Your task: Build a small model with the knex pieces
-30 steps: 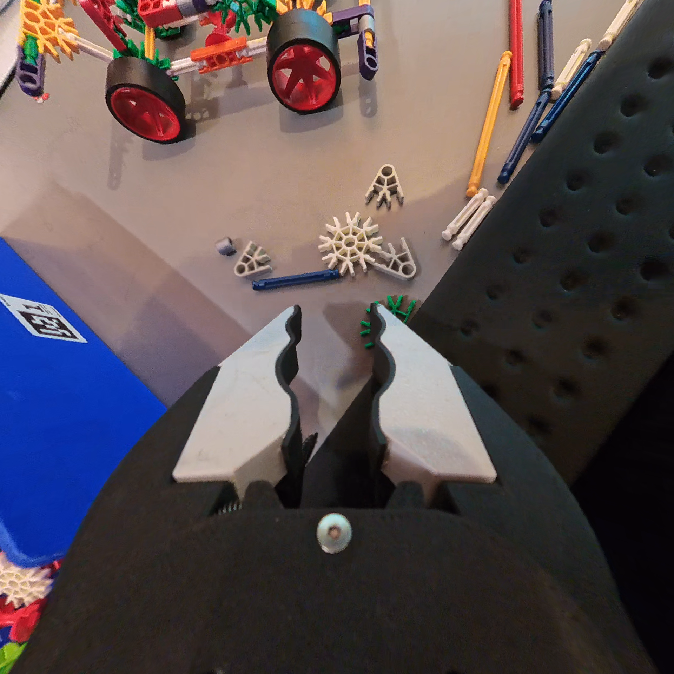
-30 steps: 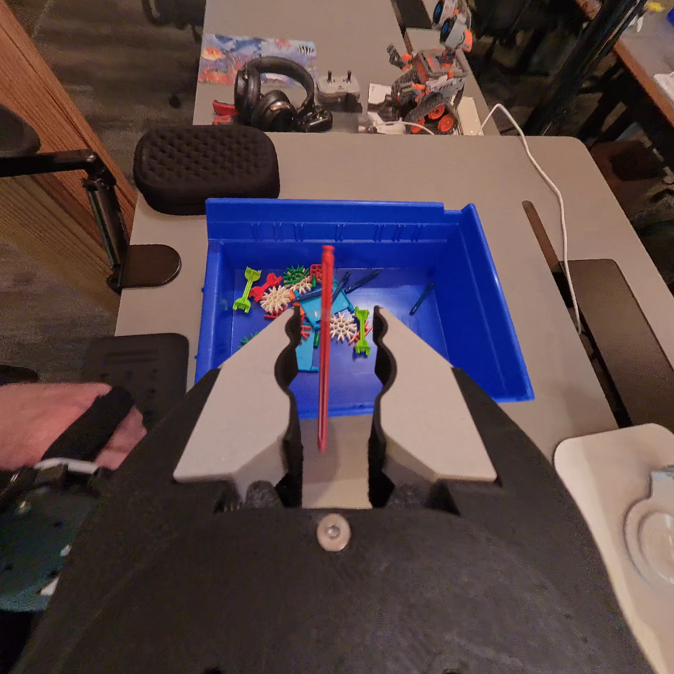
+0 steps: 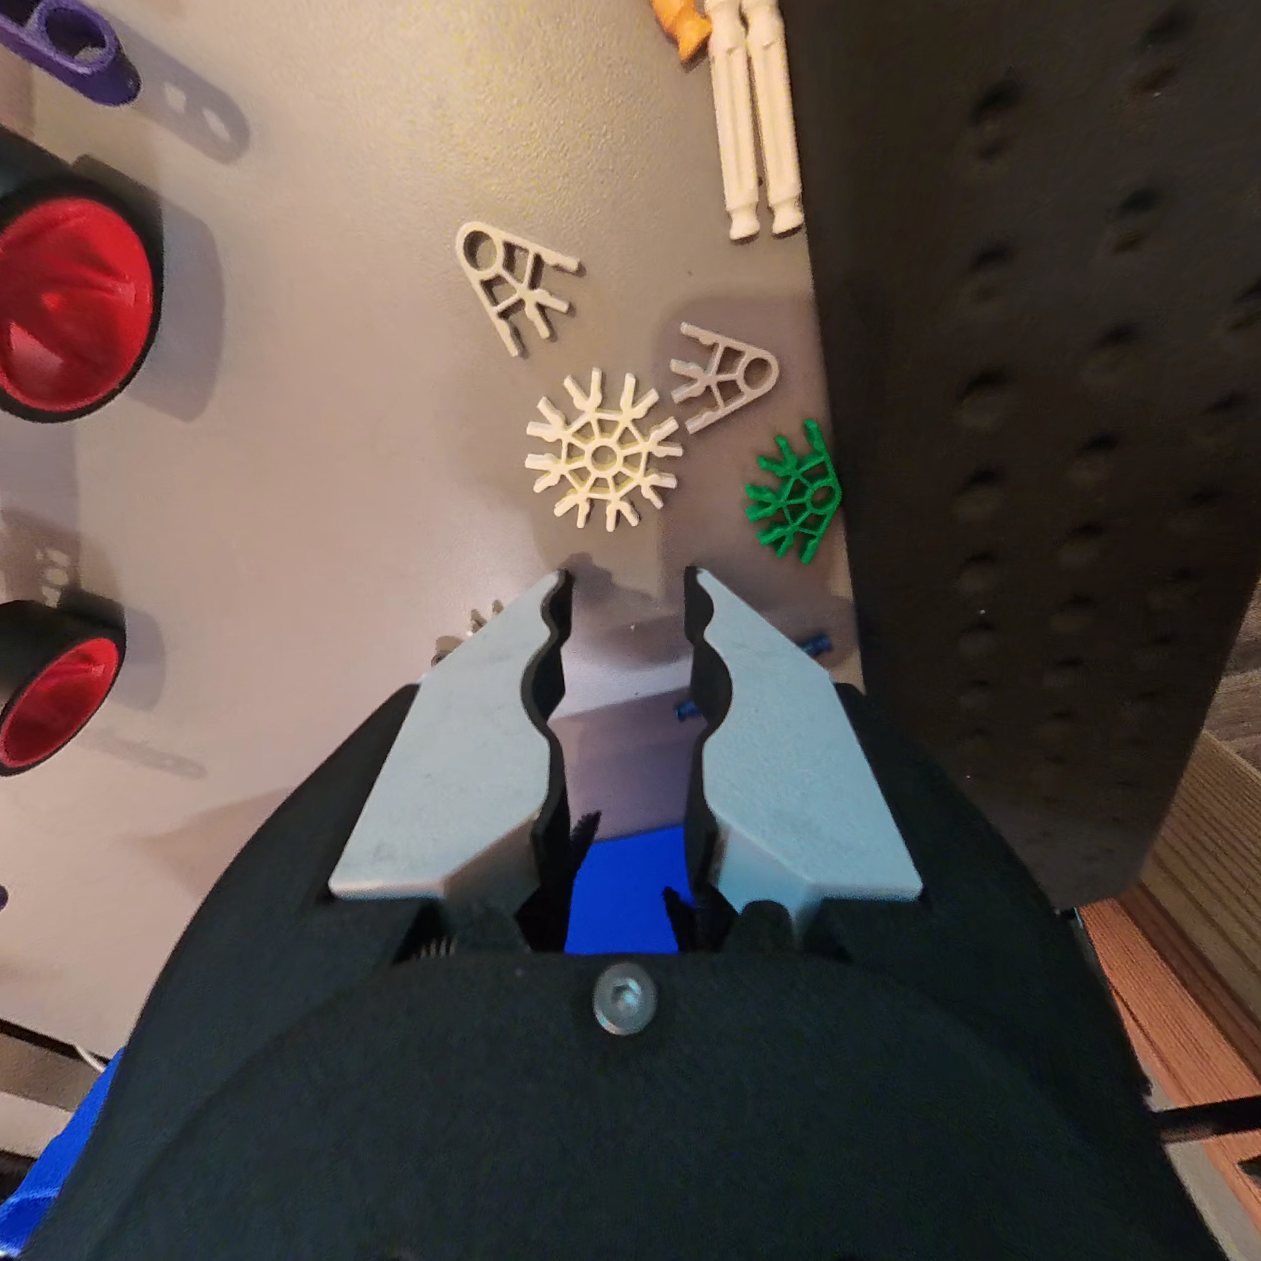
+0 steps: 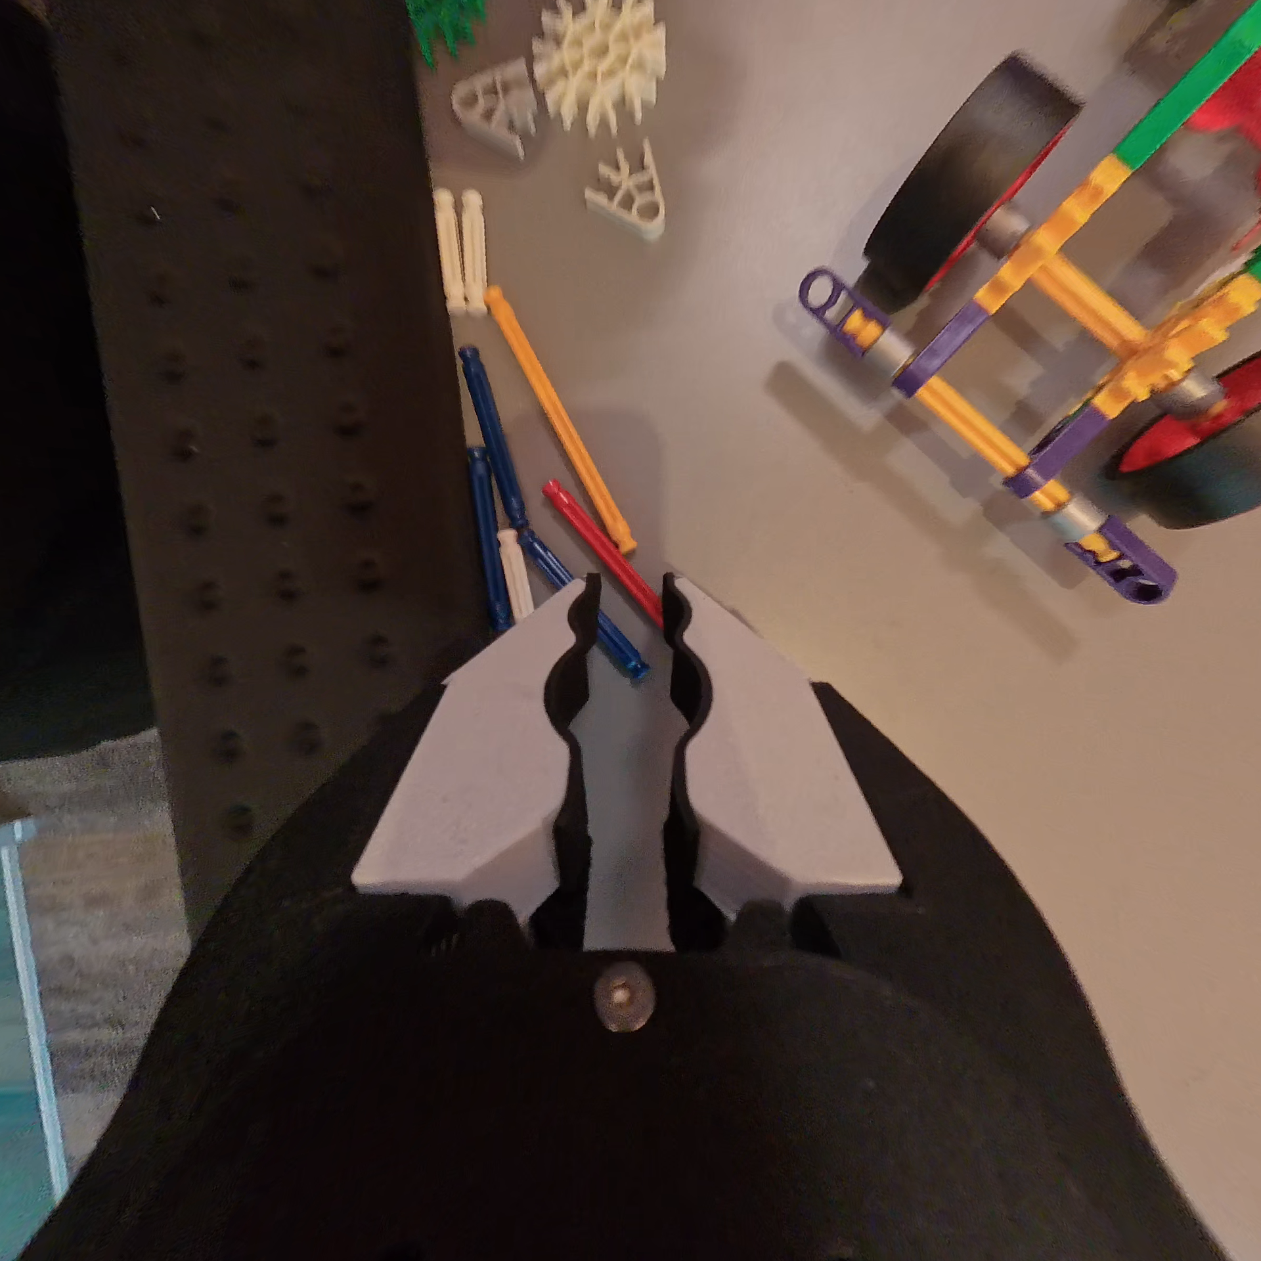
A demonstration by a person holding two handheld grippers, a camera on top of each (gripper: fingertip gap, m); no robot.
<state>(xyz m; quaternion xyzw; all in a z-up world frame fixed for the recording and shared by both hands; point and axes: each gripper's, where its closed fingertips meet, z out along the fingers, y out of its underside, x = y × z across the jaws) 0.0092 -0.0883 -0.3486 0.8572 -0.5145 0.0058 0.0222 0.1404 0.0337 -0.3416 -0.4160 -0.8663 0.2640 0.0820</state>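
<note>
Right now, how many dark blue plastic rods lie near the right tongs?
2: one long dark blue plastic rod reaching under the right tongs, one shorter beside the black pad. Others may be hidden.

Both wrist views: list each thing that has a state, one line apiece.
left gripper: open, empty, over the table.
right gripper: open, empty, above the rods.
white snowflake connector: flat, loose.
green connector: flat, against the black pad.
red rod: lying loose, near end hidden behind a finger.
toy car: assembled.
</note>
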